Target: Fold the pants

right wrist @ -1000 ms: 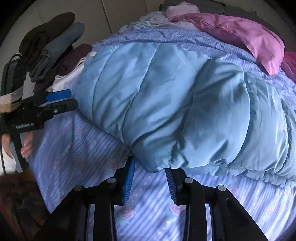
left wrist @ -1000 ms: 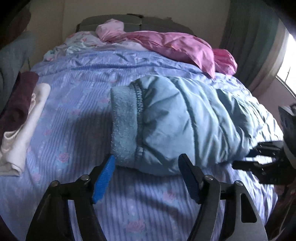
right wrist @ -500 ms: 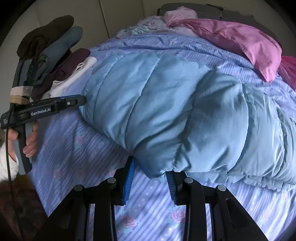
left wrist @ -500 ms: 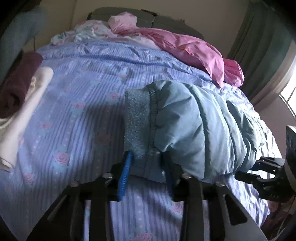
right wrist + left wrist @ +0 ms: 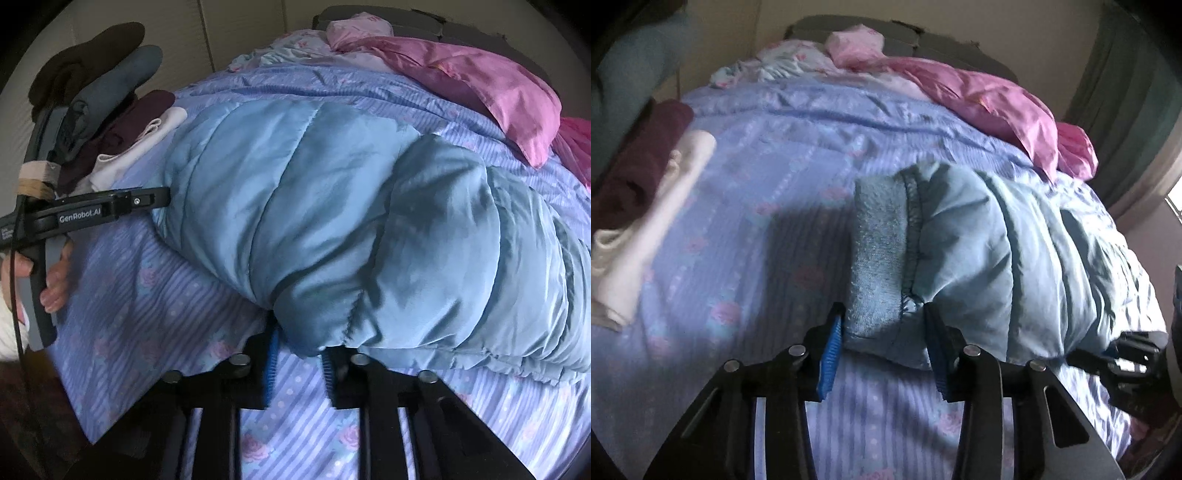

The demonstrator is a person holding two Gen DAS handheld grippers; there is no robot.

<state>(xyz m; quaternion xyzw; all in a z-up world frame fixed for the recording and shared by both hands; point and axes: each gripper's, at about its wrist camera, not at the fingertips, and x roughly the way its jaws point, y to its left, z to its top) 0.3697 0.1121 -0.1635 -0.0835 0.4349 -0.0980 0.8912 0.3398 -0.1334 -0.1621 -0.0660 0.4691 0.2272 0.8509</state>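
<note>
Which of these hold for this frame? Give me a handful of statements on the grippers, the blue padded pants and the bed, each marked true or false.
1. The left gripper has its fingers on either side of the fleecy end of the light blue padded pants. True.
2. The right gripper hangs in the air away from the pants. False: its fingers sit at the near edge of the pants, fabric between them.
3. The pants lie on a plain white sheet. False: the bedspread is lavender, striped, with roses.
4. A pink cloth lies near the head of the bed. True.
5. Folded clothes are stacked at the bed's left edge. True.
</note>
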